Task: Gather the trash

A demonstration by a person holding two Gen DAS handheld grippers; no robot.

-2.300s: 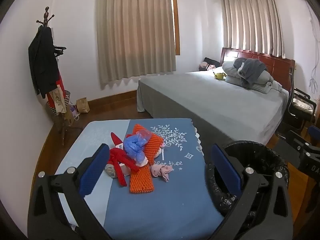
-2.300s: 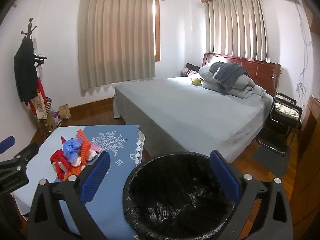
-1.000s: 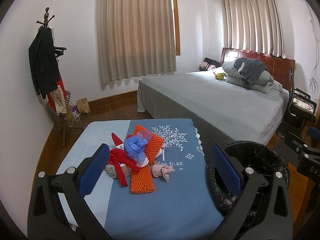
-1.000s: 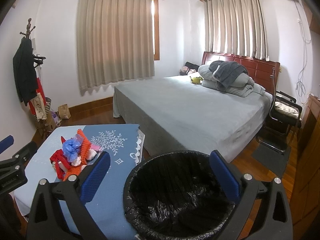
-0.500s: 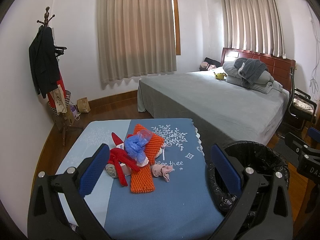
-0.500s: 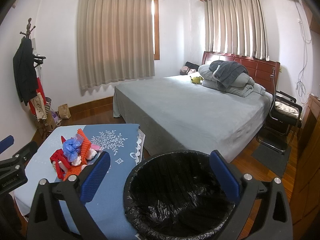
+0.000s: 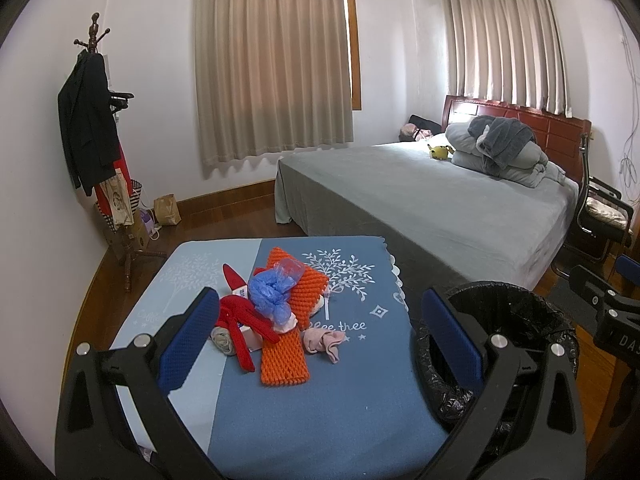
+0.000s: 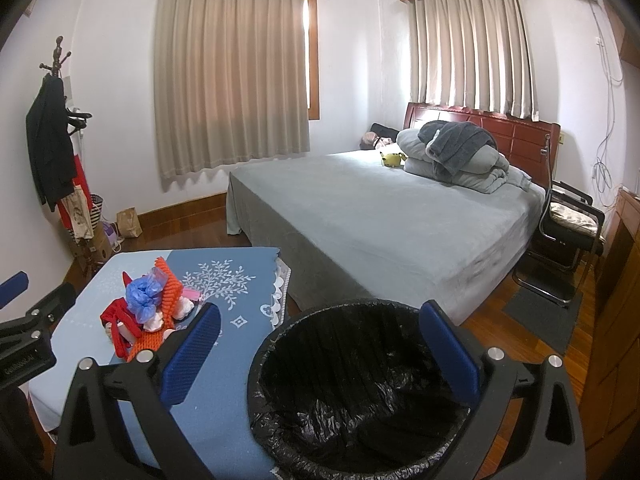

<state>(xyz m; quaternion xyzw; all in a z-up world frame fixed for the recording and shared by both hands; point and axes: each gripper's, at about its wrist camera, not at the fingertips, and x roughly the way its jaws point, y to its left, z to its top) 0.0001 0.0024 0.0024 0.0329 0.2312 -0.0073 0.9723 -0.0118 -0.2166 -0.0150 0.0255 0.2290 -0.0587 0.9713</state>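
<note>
A pile of trash lies on a blue-clothed table (image 7: 320, 400): an orange foam net (image 7: 284, 356), a crumpled blue plastic bag (image 7: 270, 292), a red wrapper (image 7: 240, 320) and a pink tissue wad (image 7: 324, 340). The pile also shows in the right wrist view (image 8: 144, 312). A bin with a black liner (image 8: 360, 392) stands right of the table; its rim shows in the left wrist view (image 7: 516, 300). My left gripper (image 7: 320, 336) is open and empty, above the table just short of the pile. My right gripper (image 8: 320, 348) is open and empty, over the bin's mouth.
A large grey bed (image 7: 432, 208) with pillows stands behind the table. A coat rack (image 7: 96, 140) with clothes and bags is at the left wall. A black chair (image 8: 568, 232) sits at the right. The floor is wood.
</note>
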